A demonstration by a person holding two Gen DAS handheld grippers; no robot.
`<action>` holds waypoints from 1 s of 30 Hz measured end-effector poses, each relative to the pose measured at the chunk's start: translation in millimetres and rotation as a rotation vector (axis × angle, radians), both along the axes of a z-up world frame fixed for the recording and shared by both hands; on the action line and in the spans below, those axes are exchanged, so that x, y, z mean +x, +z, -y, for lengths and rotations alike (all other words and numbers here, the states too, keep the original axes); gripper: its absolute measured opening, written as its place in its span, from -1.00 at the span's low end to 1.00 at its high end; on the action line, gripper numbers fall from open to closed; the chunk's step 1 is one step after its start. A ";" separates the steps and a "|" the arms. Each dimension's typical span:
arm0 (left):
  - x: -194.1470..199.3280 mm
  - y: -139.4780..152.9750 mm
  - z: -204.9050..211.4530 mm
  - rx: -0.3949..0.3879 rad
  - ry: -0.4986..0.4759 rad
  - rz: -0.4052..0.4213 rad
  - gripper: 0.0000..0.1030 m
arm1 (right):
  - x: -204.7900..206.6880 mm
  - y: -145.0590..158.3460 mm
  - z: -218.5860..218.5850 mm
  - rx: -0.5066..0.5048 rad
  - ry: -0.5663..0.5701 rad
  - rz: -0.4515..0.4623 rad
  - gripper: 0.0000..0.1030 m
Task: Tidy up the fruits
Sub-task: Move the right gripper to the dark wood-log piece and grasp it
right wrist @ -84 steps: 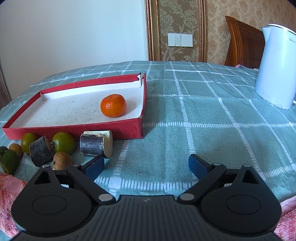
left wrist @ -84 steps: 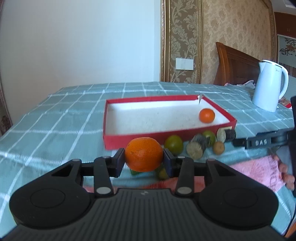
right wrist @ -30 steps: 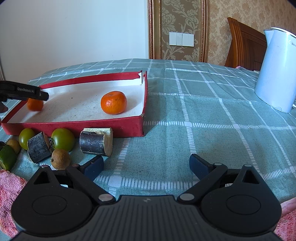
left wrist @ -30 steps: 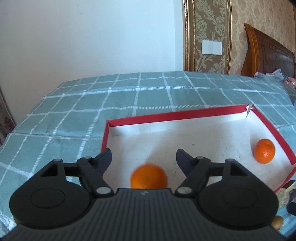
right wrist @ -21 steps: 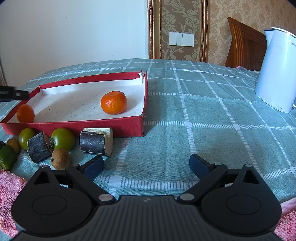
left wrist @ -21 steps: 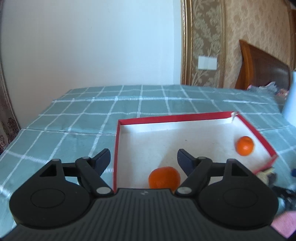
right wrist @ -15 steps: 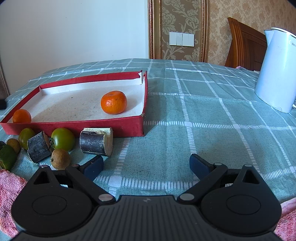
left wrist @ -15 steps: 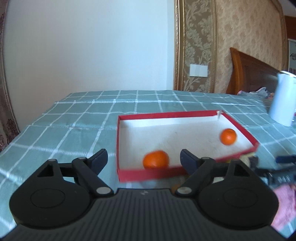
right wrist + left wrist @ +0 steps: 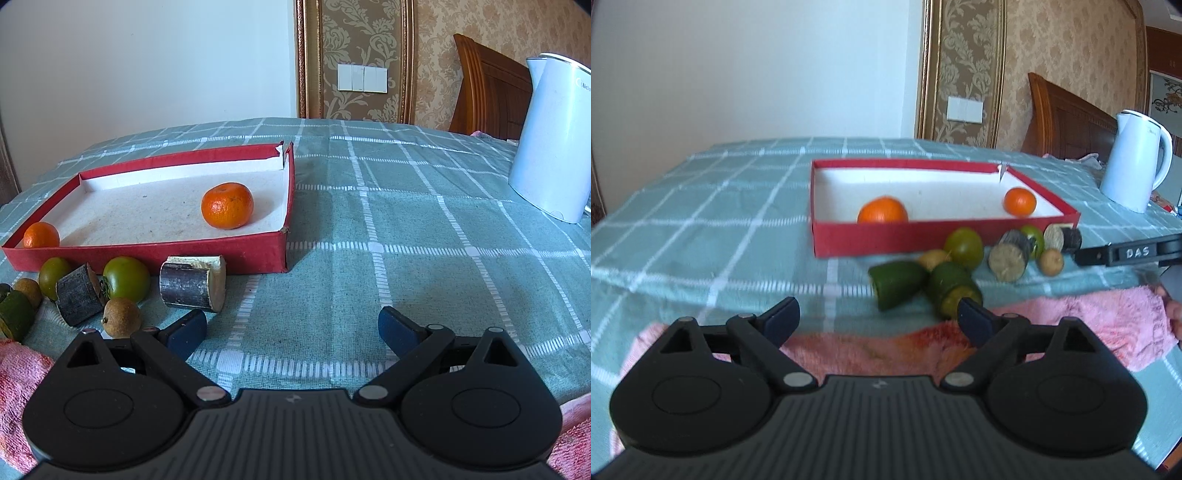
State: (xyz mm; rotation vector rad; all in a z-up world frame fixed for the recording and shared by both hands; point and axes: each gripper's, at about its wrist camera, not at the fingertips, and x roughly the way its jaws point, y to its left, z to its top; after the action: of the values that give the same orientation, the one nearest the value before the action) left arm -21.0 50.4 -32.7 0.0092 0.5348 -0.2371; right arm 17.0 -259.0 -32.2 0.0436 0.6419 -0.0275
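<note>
The orange [image 9: 882, 209] is down — it now sits inside the red box [image 9: 886, 242], close behind the near wall toward the left end, where moments ago it was clamped between the left gripper's pads and then dropped under them. A second orange [image 9: 1020, 201] lies at the box's far right, so that makes 2 in, well apart from each other. The left gripper [image 9: 879, 317] has pulled back out of the box and now hangs over the pink towel [image 9: 1071, 325] at the table's near edge, its jaws opening wider with nothing between them. Just ahead of its right finger lie the 2 dark green fruits [image 9: 923, 284], touching each other, and behind them the rest of the row against the box front: a round green fruit [image 9: 964, 245], a small brown one [image 9: 1051, 261] and cut cane pieces [image 9: 1010, 256]. The right gripper [image 9: 291, 328] hasn't budged in all this — jaws spread wide and empty above the checked tablecloth [image 9: 406, 229], the nearest cane piece [image 9: 194, 283] just off its left finger, the white kettle [image 9: 554, 147] well away to the right. By my read, one delivery is finished and the left hand is lining up for the next pick, most likely those dark green fruits right in front of it.
</note>
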 end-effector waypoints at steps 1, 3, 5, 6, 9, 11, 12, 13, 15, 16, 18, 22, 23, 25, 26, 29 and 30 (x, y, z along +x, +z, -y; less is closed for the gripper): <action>1.2 -1.7 -1.3 -0.010 0.001 -0.004 0.81 | -0.3 -0.1 0.8 0.004 0.000 0.001 0.94; 3.4 -3.5 -3.9 -0.026 -0.001 -0.009 0.85 | -1.8 0.1 2.8 0.016 0.002 0.006 0.94; 4.1 -5.1 -5.0 -0.027 -0.009 -0.013 0.92 | -2.2 0.4 4.9 0.027 0.003 0.009 0.94; 4.8 -5.4 -5.9 -0.034 -0.006 -0.017 0.92 | -2.6 0.3 5.2 0.030 0.004 0.010 0.94; 6.0 -6.2 -6.4 -0.030 -0.013 -0.026 0.94 | -4.3 1.9 5.6 0.037 0.013 0.022 0.94; 6.6 -6.3 -3.7 -0.012 -0.017 -0.029 0.96 | -7.9 3.8 6.3 0.060 0.012 0.048 0.94; 6.7 -6.2 -2.8 -0.007 -0.018 -0.029 0.96 | -9.1 4.4 5.5 0.068 0.014 0.055 0.94; 6.5 -6.3 -2.9 -0.007 -0.018 -0.030 0.97 | -9.4 4.9 3.4 0.072 0.021 0.056 0.94; 7.0 -5.9 -5.1 -0.021 -0.025 -0.032 1.00 | -8.4 5.6 -1.8 0.074 0.036 0.052 0.94; 7.0 -5.8 -6.1 -0.027 -0.032 -0.032 1.00 | -8.6 6.4 -4.5 0.074 0.042 0.058 0.94; 7.5 -6.2 -6.7 -0.032 -0.035 -0.031 1.00 | -9.0 8.6 -10.9 0.062 0.050 0.077 0.94; 7.2 -6.2 -8.5 -0.045 -0.034 -0.029 1.00 | -4.9 10.4 -25.4 0.013 0.051 0.093 0.94; 7.1 -6.3 -8.5 -0.045 -0.034 -0.029 1.00 | -2.8 10.7 -28.5 0.001 0.054 0.090 0.94; 7.3 -6.1 -8.4 -0.042 -0.035 -0.029 1.00 | 0.1 11.3 -34.8 -0.027 0.056 0.089 0.91; 7.3 -6.2 -8.8 -0.044 -0.035 -0.029 1.00 | 1.2 11.7 -38.3 -0.046 0.054 0.091 0.87; 6.5 -6.1 -10.0 -0.051 -0.037 -0.027 1.00 | 4.3 11.7 -46.7 -0.082 0.059 0.092 0.64; 6.5 -6.1 -10.3 -0.054 -0.038 -0.027 1.00 | 5.7 11.1 -48.2 -0.083 0.060 0.086 0.58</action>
State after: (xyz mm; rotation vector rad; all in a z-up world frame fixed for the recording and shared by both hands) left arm -14.5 60.7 -38.8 -0.0359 0.5555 -0.2892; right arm 22.7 -210.9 -21.1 -0.0544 0.5555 0.0053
